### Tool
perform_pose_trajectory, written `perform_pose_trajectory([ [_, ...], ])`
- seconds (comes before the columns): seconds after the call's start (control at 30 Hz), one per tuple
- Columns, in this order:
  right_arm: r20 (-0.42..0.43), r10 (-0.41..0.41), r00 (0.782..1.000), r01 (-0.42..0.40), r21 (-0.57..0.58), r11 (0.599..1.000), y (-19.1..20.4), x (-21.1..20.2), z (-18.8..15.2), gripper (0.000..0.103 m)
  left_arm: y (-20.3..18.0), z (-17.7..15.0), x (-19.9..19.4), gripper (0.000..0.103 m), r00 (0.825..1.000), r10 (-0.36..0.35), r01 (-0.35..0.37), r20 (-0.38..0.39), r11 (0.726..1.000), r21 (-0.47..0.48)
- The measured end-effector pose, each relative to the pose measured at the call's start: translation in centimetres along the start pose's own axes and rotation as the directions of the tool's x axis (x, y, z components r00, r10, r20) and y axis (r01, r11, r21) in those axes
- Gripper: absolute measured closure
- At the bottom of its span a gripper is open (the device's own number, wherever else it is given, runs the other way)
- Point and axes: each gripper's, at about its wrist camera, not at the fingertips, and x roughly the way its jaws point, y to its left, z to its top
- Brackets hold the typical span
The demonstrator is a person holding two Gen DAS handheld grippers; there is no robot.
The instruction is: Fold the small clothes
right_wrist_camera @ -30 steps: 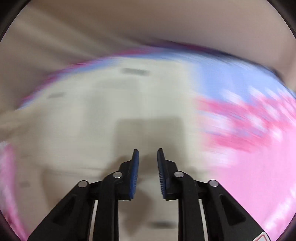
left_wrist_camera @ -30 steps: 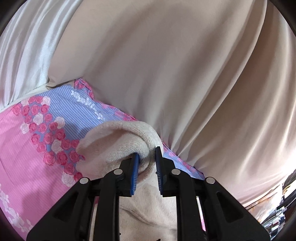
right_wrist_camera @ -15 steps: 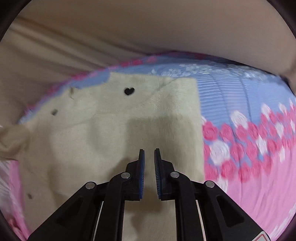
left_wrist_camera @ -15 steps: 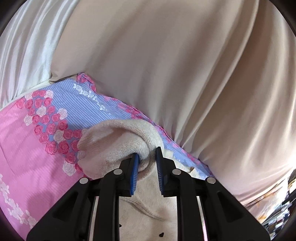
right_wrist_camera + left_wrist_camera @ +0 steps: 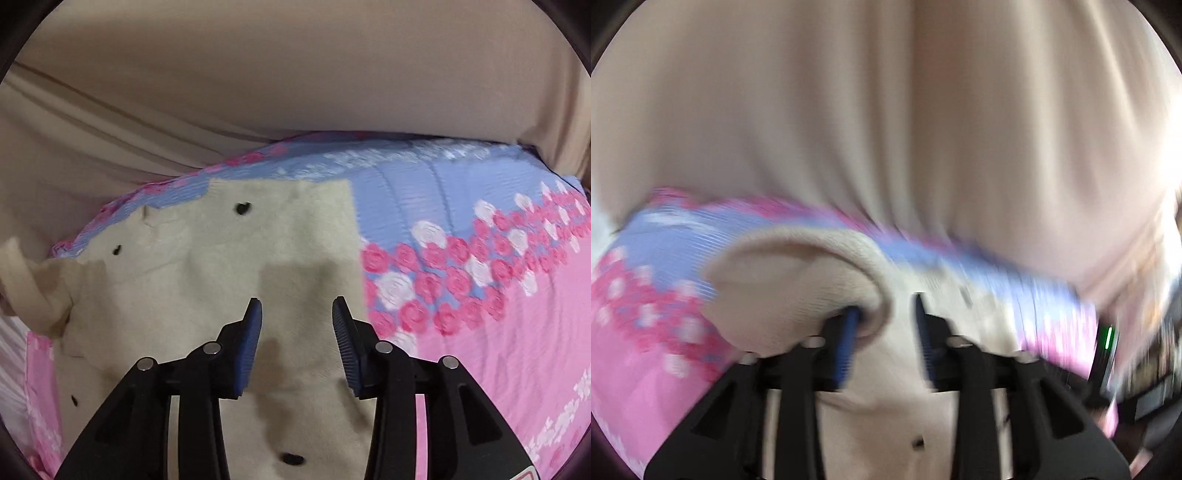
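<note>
You are working over a cream knit garment (image 5: 207,302) with small black heart marks, lying on a pink and blue rose-print bedsheet (image 5: 480,295) and filling the lower left and centre of the right wrist view. Beige curtain cloth (image 5: 295,74) is hanging across the top of both views.

Your right gripper (image 5: 297,314) is standing released above the flat cream panel; its jaws have just been opening and nothing is lying between them. Your left gripper (image 5: 884,314) has also just been opening. In the blurred left wrist view a rolled cream fold (image 5: 798,266) is draping over the left blue pad (image 5: 846,343) in the middle of the frame, but the other pad is standing clear of it, so the fold is no longer being pinched.

The garment is looking soft, light and limp, with a fuzzy surface that should be gripping the ribbed pads well rather than slipping. It will probably be sagging and curling wherever you are not supporting it, as the loose strip (image 5: 22,280) at the left edge of the right wrist view is doing. Taking hold at a hem or corner, such as the straight upper right corner of the panel, is likely the surest choice.

No brand, label or legible writing is showing; only a red-edged sticker corner (image 5: 526,474) is peeking in at the lower right.
</note>
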Motion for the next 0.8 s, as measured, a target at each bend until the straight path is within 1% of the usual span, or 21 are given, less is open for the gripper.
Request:
perform_pose_trajectory([
  [0.03, -0.012, -0.013, 1.0, 0.014, 0.021, 1.0, -0.5, -0.1, -0.2, 0.064, -1.7, -1.9, 2.7, 0.052, 0.995, -0.01, 0.016, -0.102, 0.998, 0.061],
  [0.07, -0.021, -0.02, 1.0, 0.021, 0.042, 0.999, -1.4, -0.2, -0.3, 0.064, -3.0, -3.8, 4.7, 0.053, 0.983, 0.005, 0.016, -0.181, 0.994, 0.111],
  [0.1, -0.025, -0.016, 1.0, 0.017, 0.061, 0.998, -2.0, -0.4, -0.3, 0.064, -3.9, -5.4, 5.9, 0.053, 0.973, 0.015, 0.021, -0.228, 0.988, 0.153],
  [0.13, -0.028, 0.006, 1.0, -0.004, 0.073, 0.997, -2.3, -0.9, -0.3, 0.063, -5.2, -7.6, 6.9, 0.053, 0.96, 0.035, 0.025, -0.276, 0.977, 0.214],
  [0.17, -0.029, 0.025, 0.999, -0.023, 0.068, 0.997, -2.5, -0.9, -0.1, 0.062, -6.0, -9.3, 7.3, 0.053, 0.954, 0.065, 0.012, -0.292, 0.966, 0.257],
  [0.2, -0.032, 0.049, 0.998, -0.047, 0.05, 0.998, -2.1, -1.0, -0.1, 0.061, -6.4, -10.3, 7.2, 0.052, 0.954, 0.08, 0.004, -0.289, 0.96, 0.279],
  [0.23, -0.046, 0.077, 0.996, -0.077, 0.012, 0.997, -1.0, -1.0, 0.0, 0.057, -6.7, -11.5, 6.6, 0.051, 0.956, 0.097, -0.01, -0.275, 0.954, 0.3],
  [0.27, -0.064, 0.106, 0.992, -0.108, -0.033, 0.994, 0.3, -0.9, 0.1, 0.054, -6.6, -12.3, 6.1, 0.044, 0.957, 0.112, -0.029, -0.266, 0.954, 0.298],
  [0.3, -0.089, 0.14, 0.986, -0.147, -0.084, 0.986, 2.0, -0.6, 0.0, 0.052, -6.4, -12.6, 5.8, 0.041, 0.958, 0.116, -0.039, -0.263, 0.958, 0.283],
  [0.33, -0.113, 0.166, 0.98, -0.179, -0.119, 0.977, 3.4, -0.2, 0.1, 0.047, -5.9, -13.1, 4.9, 0.041, 0.96, 0.109, -0.042, -0.259, 0.967, 0.25],
  [0.37, -0.144, 0.208, 0.968, -0.229, -0.152, 0.962, 5.4, 0.5, 0.0, 0.044, -5.3, -13.4, 4.1, 0.041, 0.961, 0.108, -0.052, -0.254, 0.975, 0.218],
  [0.4, -0.172, 0.254, 0.952, -0.282, -0.166, 0.945, 7.2, 1.3, 0.0, 0.043, -4.5, -13.5, 3.2, 0.041, 0.962, 0.115, -0.07, -0.247, 0.98, 0.184],
  [0.47, -0.217, 0.325, 0.92, -0.36, -0.147, 0.921, 10.1, 3.0, 0.2, 0.042, -3.2, -13.6, 1.4, 0.041, 0.964, 0.129, -0.101, -0.231, 0.986, 0.131],
  [0.5, -0.235, 0.341, 0.91, -0.376, -0.127, 0.918, 11.8, 4.3, 0.8, 0.042, -2.4, -13.6, 0.6, 0.041, 0.965, 0.137, -0.118, -0.222, 0.988, 0.096],
  [0.57, -0.237, 0.33, 0.914, -0.367, -0.133, 0.921, 15.0, 6.2, 2.0, 0.042, -0.7, -13.7, -0.8, 0.04, 0.965, 0.151, -0.147, -0.214, 0.989, 0.035],
  [0.63, -0.243, 0.304, 0.921, -0.348, -0.163, 0.923, 18.1, 8.0, 3.2, 0.042, 0.5, -13.6, -1.7, 0.04, 0.964, 0.166, -0.171, -0.208, 0.985, -0.003],
  [0.73, -0.334, 0.268, 0.904, -0.352, -0.222, 0.909, 22.9, 11.5, 4.3, 0.042, 1.6, -13.7, -3.0, 0.039, 0.966, 0.181, -0.193, -0.183, 0.98, -0.047],
  [0.77, -0.376, 0.243, 0.894, -0.349, -0.244, 0.905, 24.0, 12.6, 4.2, 0.051, 1.9, -13.8, -3.3, 0.038, 0.967, 0.185, -0.197, -0.176, 0.979, -0.056],
  [0.8, -0.434, 0.209, 0.876, -0.348, -0.269, 0.898, 25.4, 13.8, 3.7, 0.066, 2.0, -13.7, -3.3, 0.033, 0.966, 0.191, -0.204, -0.173, 0.977, -0.06],
])
